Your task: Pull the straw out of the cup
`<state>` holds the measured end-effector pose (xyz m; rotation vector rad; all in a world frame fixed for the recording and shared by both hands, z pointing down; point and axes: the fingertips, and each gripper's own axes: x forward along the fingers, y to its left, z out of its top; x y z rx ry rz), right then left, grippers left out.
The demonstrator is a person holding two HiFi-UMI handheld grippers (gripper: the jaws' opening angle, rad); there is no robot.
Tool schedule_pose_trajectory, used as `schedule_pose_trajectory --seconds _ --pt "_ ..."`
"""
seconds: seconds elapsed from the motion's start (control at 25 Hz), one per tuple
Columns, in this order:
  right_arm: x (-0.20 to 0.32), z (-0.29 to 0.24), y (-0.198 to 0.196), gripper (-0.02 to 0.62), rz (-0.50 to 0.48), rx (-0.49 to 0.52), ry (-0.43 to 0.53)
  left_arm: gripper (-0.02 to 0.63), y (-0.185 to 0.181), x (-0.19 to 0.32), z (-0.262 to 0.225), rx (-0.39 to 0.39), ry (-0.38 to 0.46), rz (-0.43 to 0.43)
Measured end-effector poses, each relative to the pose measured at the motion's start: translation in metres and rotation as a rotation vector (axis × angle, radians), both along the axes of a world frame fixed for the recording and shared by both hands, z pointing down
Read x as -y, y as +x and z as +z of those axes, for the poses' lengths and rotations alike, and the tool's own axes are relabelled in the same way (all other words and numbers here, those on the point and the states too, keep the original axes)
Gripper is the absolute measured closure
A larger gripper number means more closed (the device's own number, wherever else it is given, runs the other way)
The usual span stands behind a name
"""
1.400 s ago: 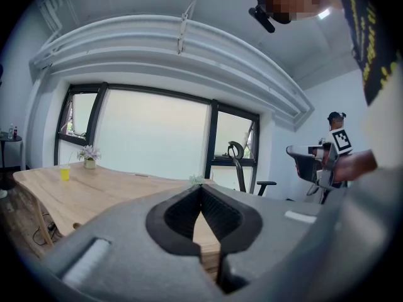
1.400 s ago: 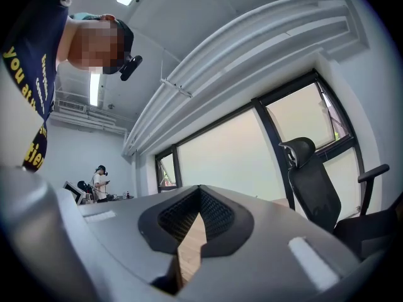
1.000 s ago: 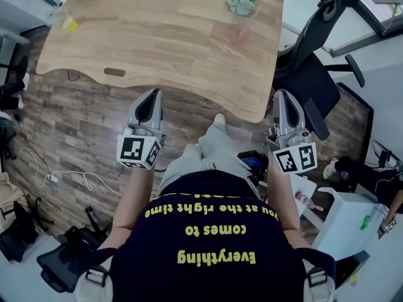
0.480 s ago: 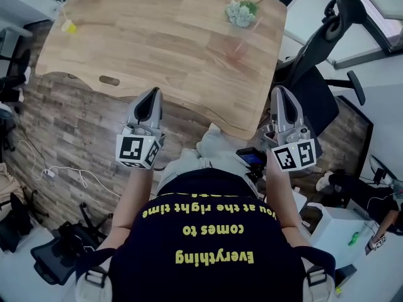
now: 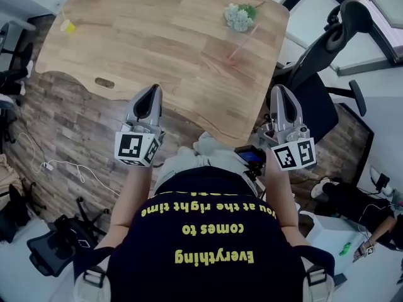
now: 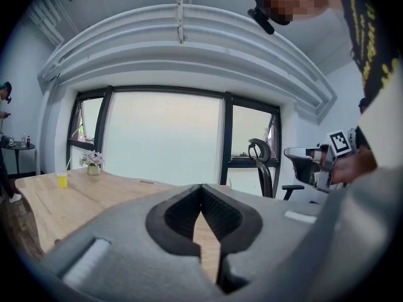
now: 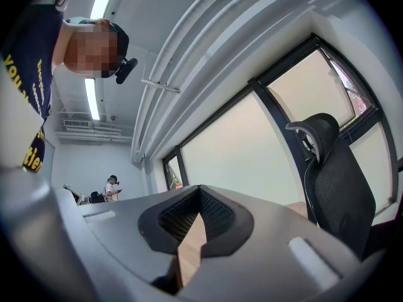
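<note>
Approach step, by my reading: your left tool (image 5: 153, 92) and right tool (image 5: 281, 90), jaws together and holding nothing, hang at the near desk (image 5: 157, 36) edge, well short of the cup (image 5: 231, 58) with its straw (image 5: 245, 39) by the plant (image 5: 239, 16); next, you reach in and part one tool around the straw.

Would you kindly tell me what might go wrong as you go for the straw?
The cup looks clear and light, so pulling the leaning straw may tip it. The potted plant close by could get knocked. Both the left hand-held gripper and the right hand-held gripper are shut.
</note>
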<state>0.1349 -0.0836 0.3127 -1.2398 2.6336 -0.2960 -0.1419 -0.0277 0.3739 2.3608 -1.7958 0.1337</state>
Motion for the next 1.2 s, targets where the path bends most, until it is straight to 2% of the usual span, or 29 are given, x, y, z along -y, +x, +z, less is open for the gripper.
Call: schedule_pose_trajectory --seconds 0.56,0.8,1.2 --pt "0.037 0.009 0.012 0.589 -0.077 0.011 -0.031 0.606 0.024 0.026 0.002 0.01 -0.022 -0.033" --pt "0.041 0.014 0.013 0.589 -0.065 0.009 -0.044 0.606 0.026 0.035 0.008 0.006 -0.033 -0.013" --pt "0.05 0.011 0.009 0.589 0.006 -0.012 -0.052 0.606 0.023 0.066 0.006 -0.013 -0.021 0.074"
